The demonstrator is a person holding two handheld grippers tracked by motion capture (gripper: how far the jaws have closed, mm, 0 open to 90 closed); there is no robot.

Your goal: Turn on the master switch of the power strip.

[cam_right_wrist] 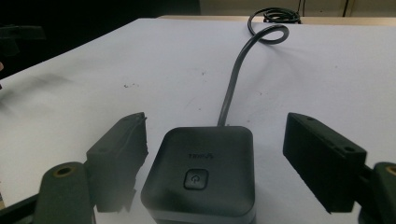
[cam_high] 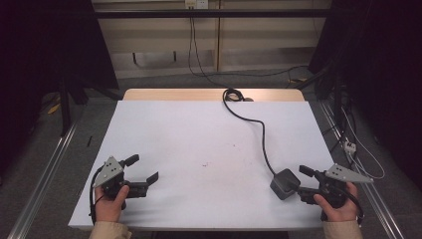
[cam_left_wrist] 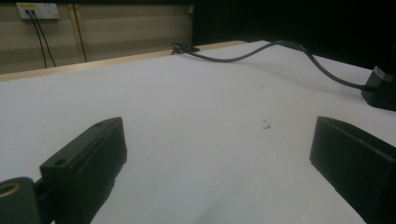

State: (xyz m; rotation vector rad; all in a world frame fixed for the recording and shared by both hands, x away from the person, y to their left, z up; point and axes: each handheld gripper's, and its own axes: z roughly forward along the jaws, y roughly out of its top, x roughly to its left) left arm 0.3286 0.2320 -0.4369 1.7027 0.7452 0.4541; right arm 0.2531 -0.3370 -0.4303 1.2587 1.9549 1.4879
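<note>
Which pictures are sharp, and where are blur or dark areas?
High view: evenly lit white table, dark surroundings at both sides. Left gripper view: dim, near jaws soft, box in shadow at the right edge. Right gripper view: box sharp, left jaw edge blurred.

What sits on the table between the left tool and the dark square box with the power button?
Nothing but bare white tabletop with faint specks separates the left tool from the dark square box, seen in the high view.
</note>
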